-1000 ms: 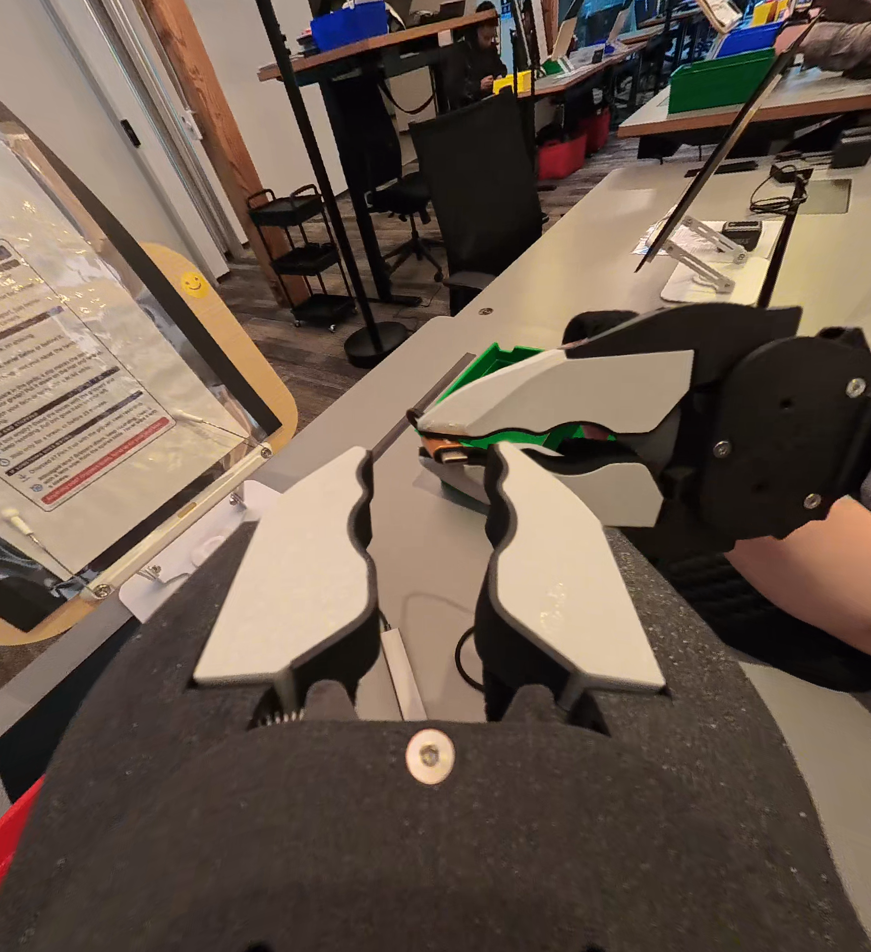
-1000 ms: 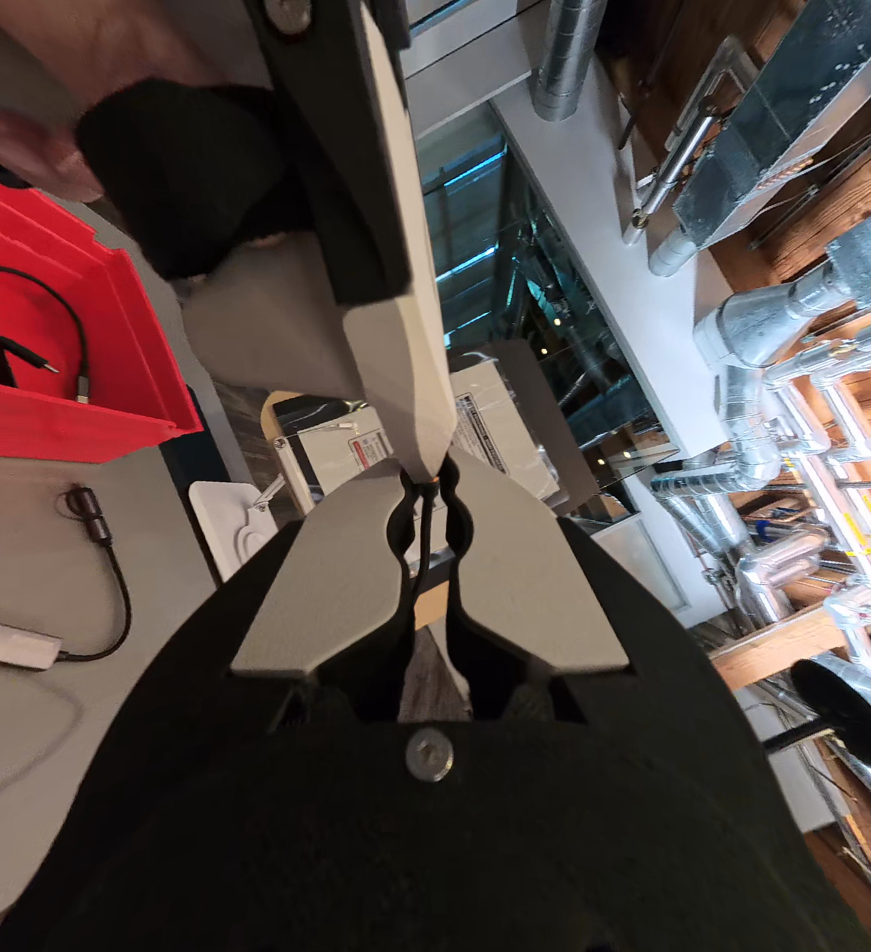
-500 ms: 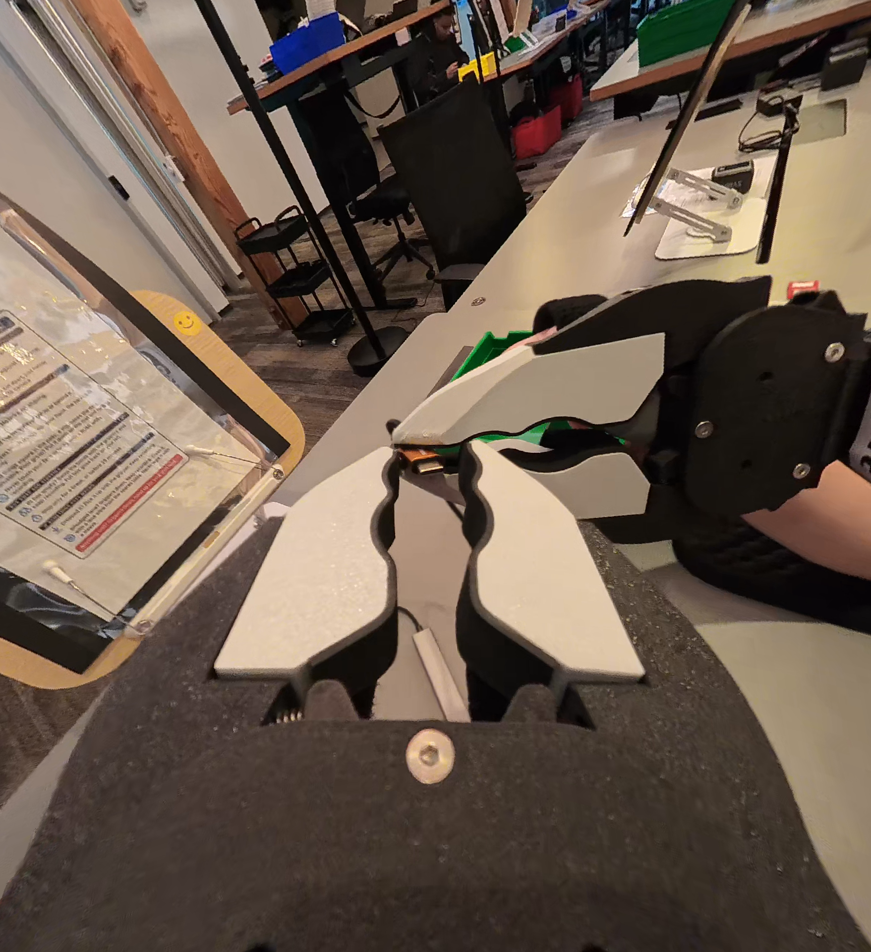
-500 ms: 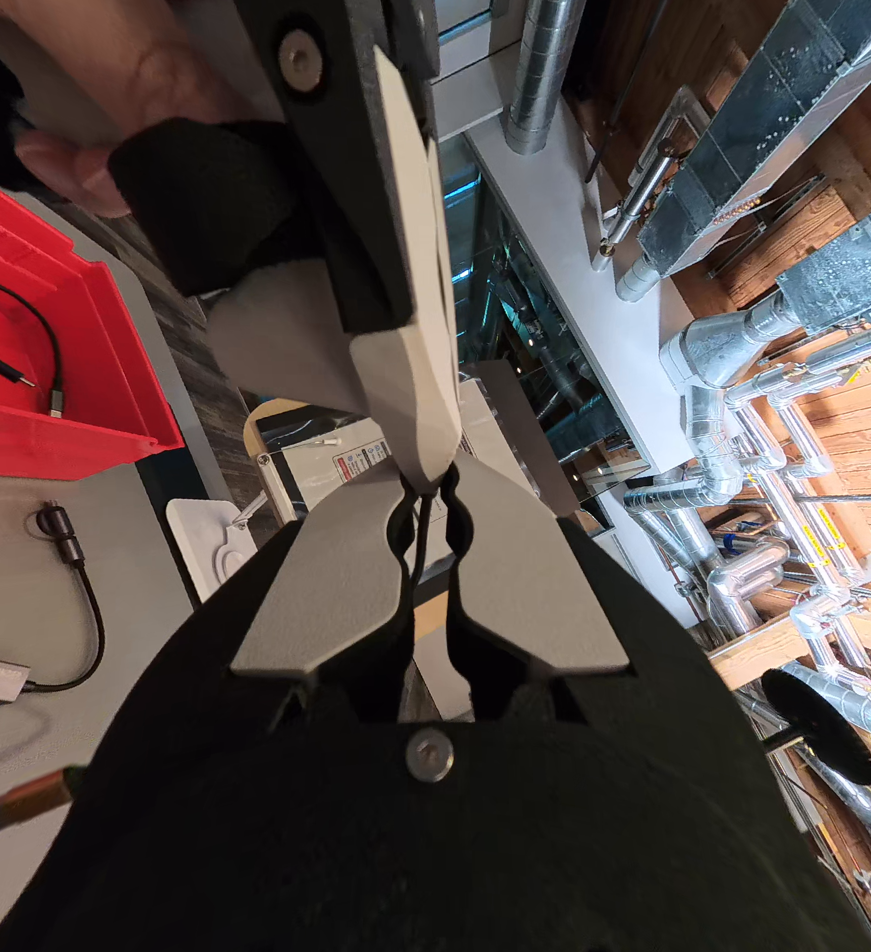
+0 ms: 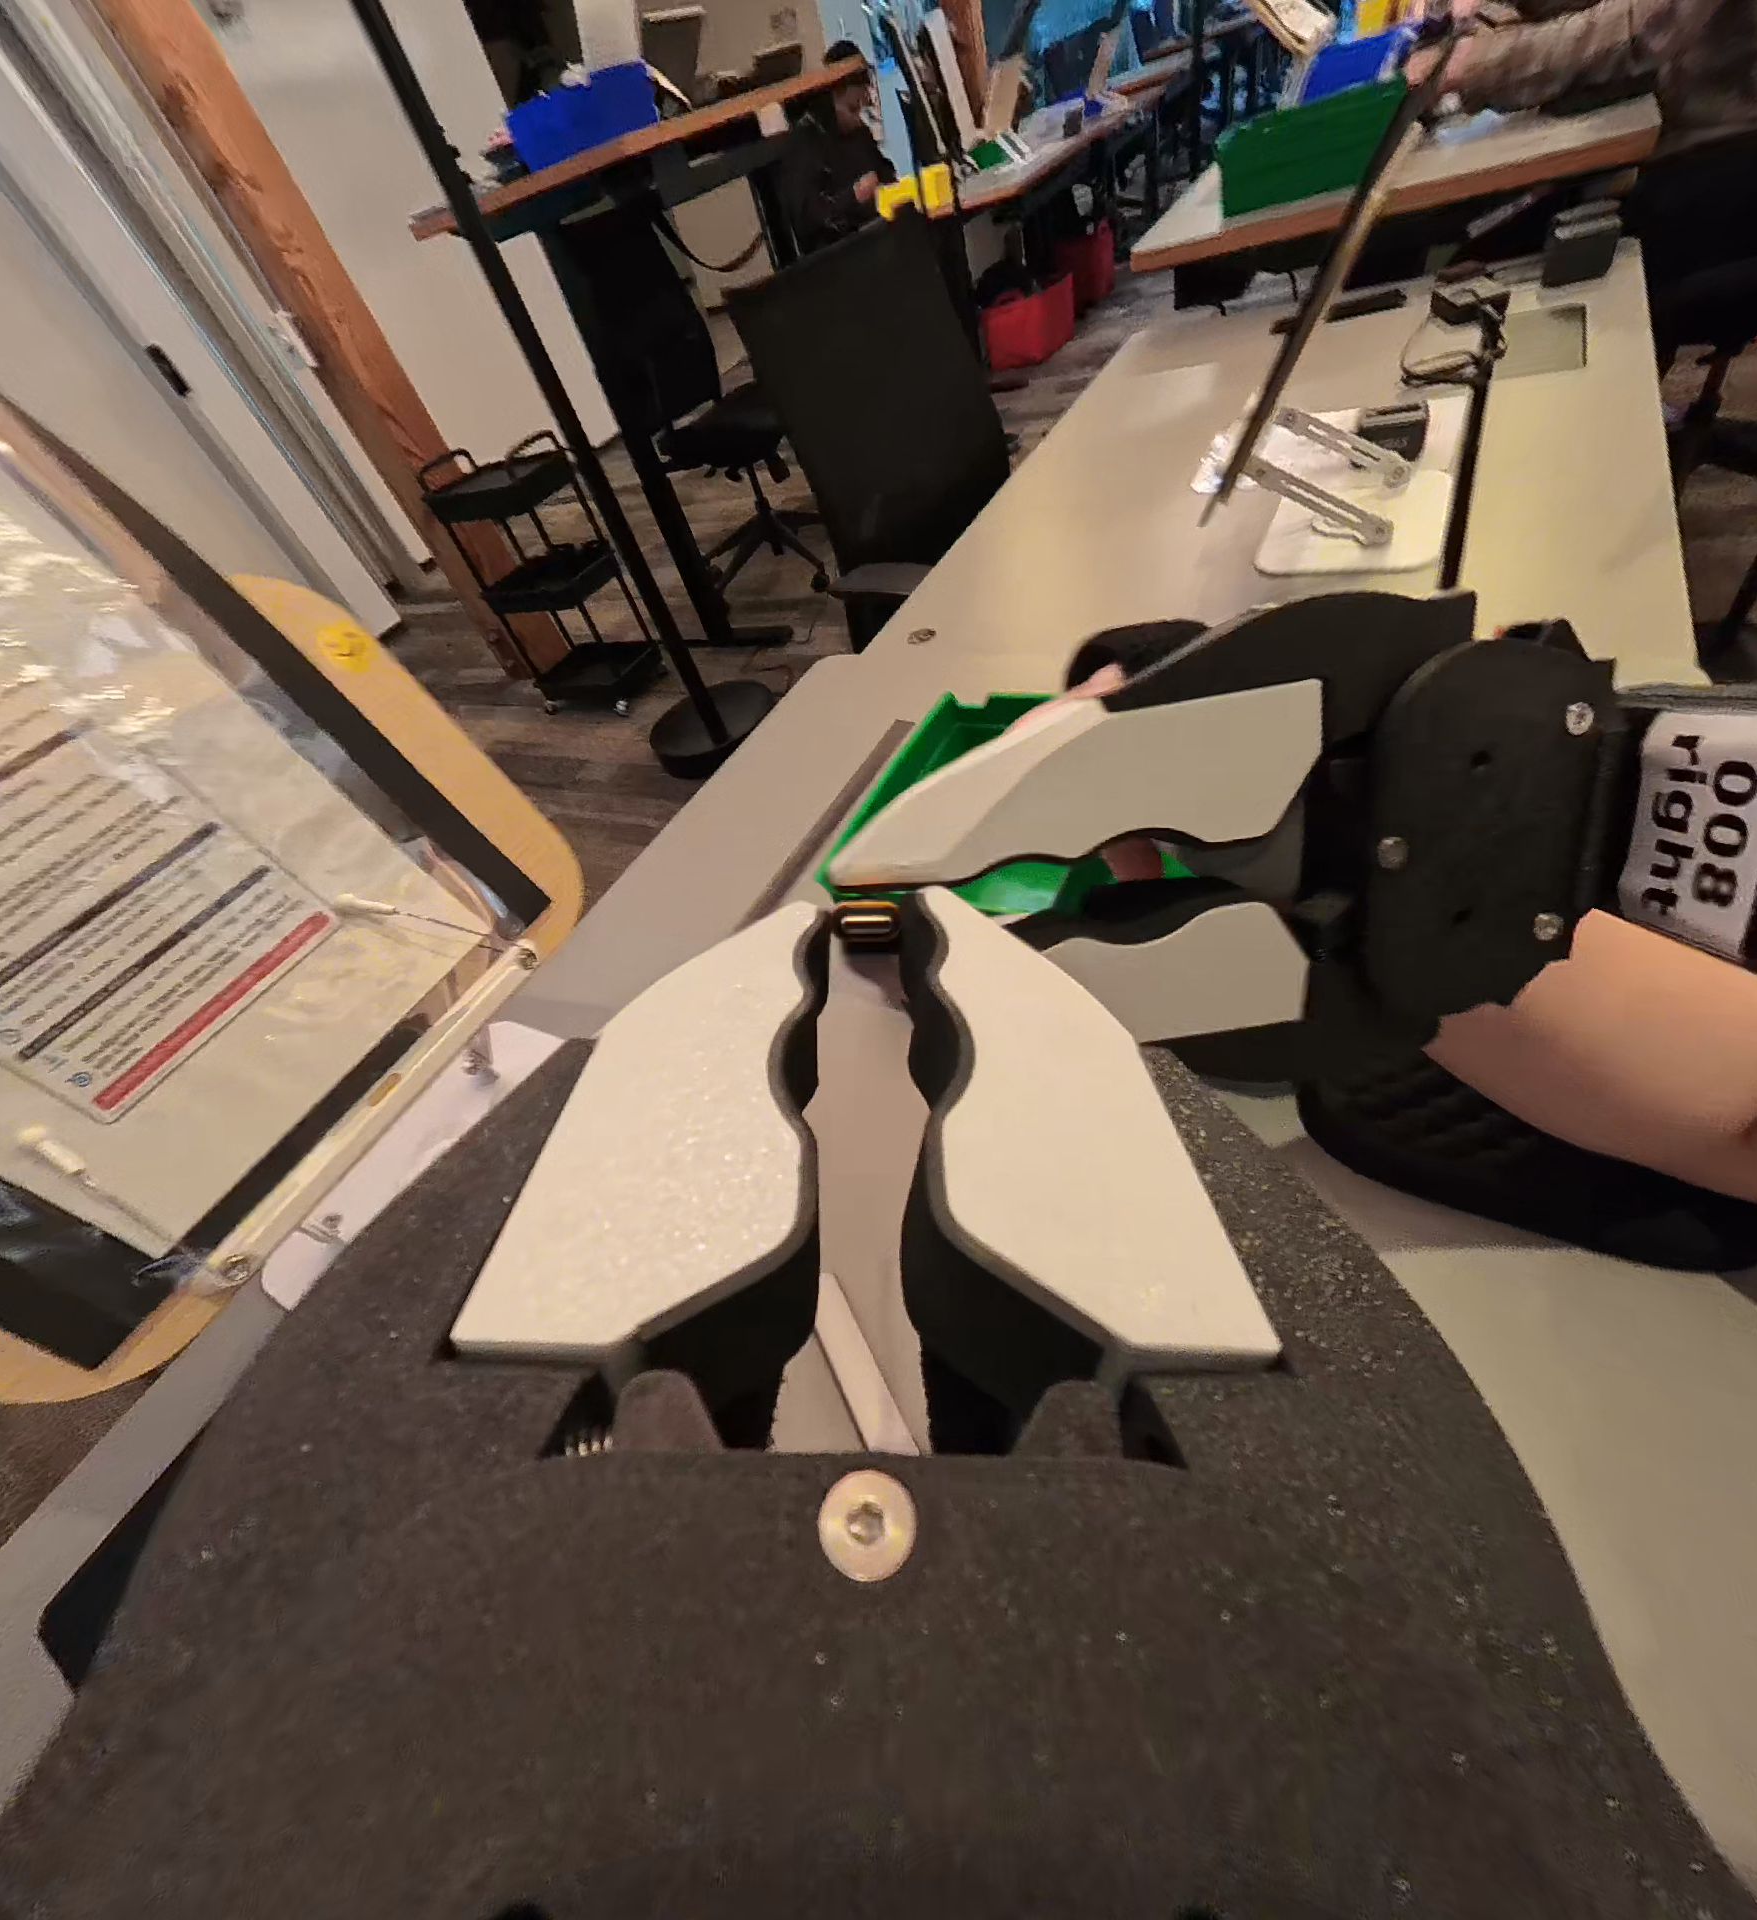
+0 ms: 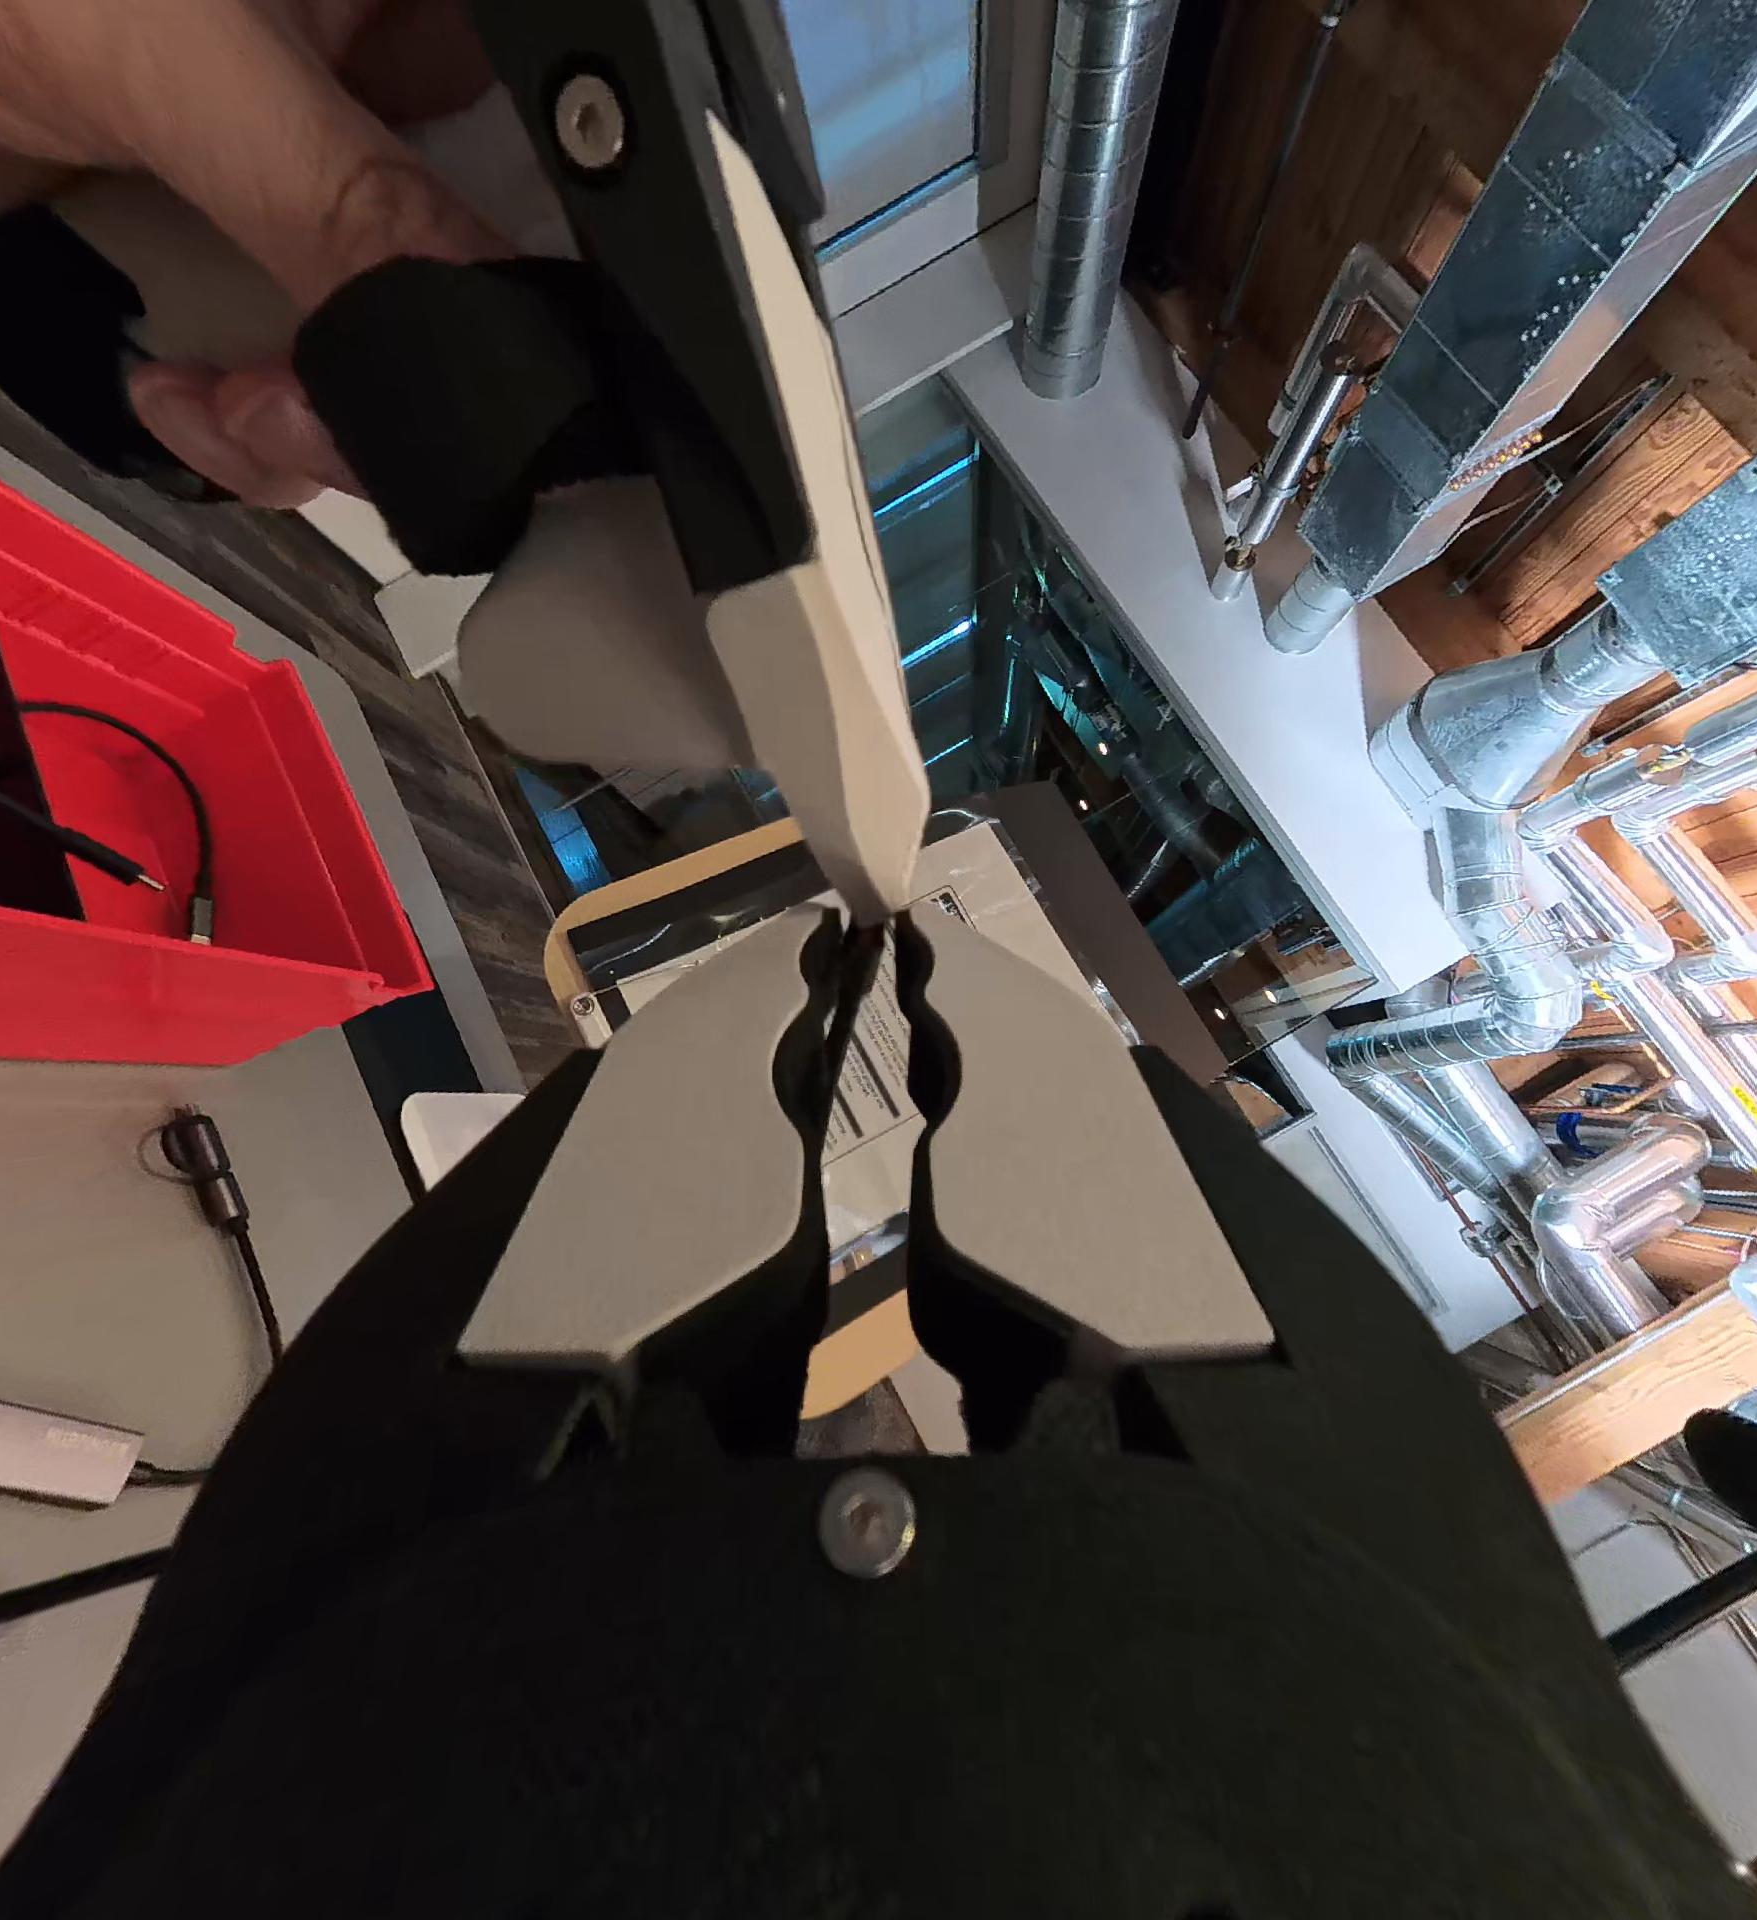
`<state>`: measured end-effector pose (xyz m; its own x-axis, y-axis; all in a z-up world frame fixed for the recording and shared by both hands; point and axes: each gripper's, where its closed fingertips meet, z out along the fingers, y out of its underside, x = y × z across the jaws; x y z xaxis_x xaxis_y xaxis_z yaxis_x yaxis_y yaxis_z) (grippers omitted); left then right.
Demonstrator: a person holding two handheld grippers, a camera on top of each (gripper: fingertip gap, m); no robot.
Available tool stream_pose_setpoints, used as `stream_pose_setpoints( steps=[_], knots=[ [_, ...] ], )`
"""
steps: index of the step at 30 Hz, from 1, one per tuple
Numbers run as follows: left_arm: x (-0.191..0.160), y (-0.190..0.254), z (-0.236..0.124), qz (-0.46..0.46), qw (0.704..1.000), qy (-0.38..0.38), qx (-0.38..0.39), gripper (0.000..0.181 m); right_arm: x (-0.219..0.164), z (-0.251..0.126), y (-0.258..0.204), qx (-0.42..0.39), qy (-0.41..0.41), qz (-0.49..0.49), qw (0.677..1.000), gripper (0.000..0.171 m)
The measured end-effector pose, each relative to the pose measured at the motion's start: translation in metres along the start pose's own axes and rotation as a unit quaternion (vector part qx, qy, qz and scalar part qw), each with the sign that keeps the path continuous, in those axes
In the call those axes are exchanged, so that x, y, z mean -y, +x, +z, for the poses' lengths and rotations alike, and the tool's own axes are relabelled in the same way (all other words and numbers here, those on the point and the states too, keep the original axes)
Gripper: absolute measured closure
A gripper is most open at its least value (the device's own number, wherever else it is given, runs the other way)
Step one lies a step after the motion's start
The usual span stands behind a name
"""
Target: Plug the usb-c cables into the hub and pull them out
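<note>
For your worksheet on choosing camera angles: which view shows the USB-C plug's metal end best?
The left wrist view: the USB-C plug faces the camera, pinched at the left gripper tips. The right wrist view shows only its dark cable inside the right gripper; the plug end is hidden.

Left tool (image 5: 866, 928) pinches a usb-c plug (image 5: 863, 924); right tool (image 5: 858, 891) touches it.

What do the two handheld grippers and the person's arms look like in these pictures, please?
Both grippers match: the left gripper and right gripper have a rough black body, one silver centre screw, and two flat light-grey fingers with wavy black inner edges. From the left wrist view, the right one shows black side plates with small screws and a white label band. The forearm beside it is bare, with no sleeve.
</note>
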<state>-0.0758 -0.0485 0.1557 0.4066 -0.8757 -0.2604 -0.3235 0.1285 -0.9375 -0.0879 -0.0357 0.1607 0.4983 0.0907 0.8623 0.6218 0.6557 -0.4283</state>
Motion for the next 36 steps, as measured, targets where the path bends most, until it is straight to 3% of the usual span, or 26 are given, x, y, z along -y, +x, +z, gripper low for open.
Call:
stream_pose_setpoints(
  steps=[1,4,8,10,13,17,21,24,27,30,33,36],
  knots=[
    [0.002,-0.007,-0.003,-0.005,1.0,0.008,0.014,0.169,0.001,-0.001,0.0,0.001,0.004,0.005,1.0,0.161],
    [0.006,-0.019,-0.015,-0.023,0.999,0.033,0.022,0.169,0.006,-0.004,0.004,0.009,0.027,0.042,0.999,0.163],
    [0.011,-0.013,-0.03,-0.046,0.994,0.072,-0.061,0.17,0.022,-0.013,0.003,0.095,0.086,0.166,0.978,0.167],
    [0.011,-0.005,-0.037,-0.056,0.989,0.082,-0.109,0.17,0.032,-0.026,0.014,0.147,0.146,0.261,0.943,0.164],
    [0.017,0.005,-0.045,-0.066,0.98,0.1,-0.158,0.169,0.038,-0.054,0.036,0.233,0.253,0.391,0.854,0.142],
    [0.024,0.027,-0.049,-0.053,0.966,0.12,-0.224,0.17,-0.014,-0.043,0.059,0.205,0.248,0.52,0.791,0.148],
    [0.031,0.046,-0.047,-0.053,0.952,0.13,-0.271,0.17,-0.044,-0.015,0.011,0.236,0.171,0.506,0.812,0.144],
    [0.037,0.057,-0.048,-0.053,0.941,0.147,-0.301,0.169,-0.017,-0.01,-0.04,0.299,0.18,0.424,0.836,0.134],
    [0.041,0.053,-0.042,-0.056,0.943,0.16,-0.286,0.169,0.018,-0.016,-0.054,0.286,0.245,0.376,0.847,0.134],
    [0.043,0.048,-0.04,-0.072,0.94,0.173,-0.286,0.17,0.045,-0.03,-0.031,0.235,0.328,0.403,0.821,0.134],
    [0.043,0.039,-0.037,-0.087,0.941,0.18,-0.274,0.17,0.048,-0.041,0.003,0.177,0.376,0.467,0.78,0.135],
    [0.041,0.035,-0.033,-0.094,0.943,0.175,-0.266,0.17,0.041,-0.045,0.027,0.139,0.388,0.524,0.746,0.149]
  ],
)
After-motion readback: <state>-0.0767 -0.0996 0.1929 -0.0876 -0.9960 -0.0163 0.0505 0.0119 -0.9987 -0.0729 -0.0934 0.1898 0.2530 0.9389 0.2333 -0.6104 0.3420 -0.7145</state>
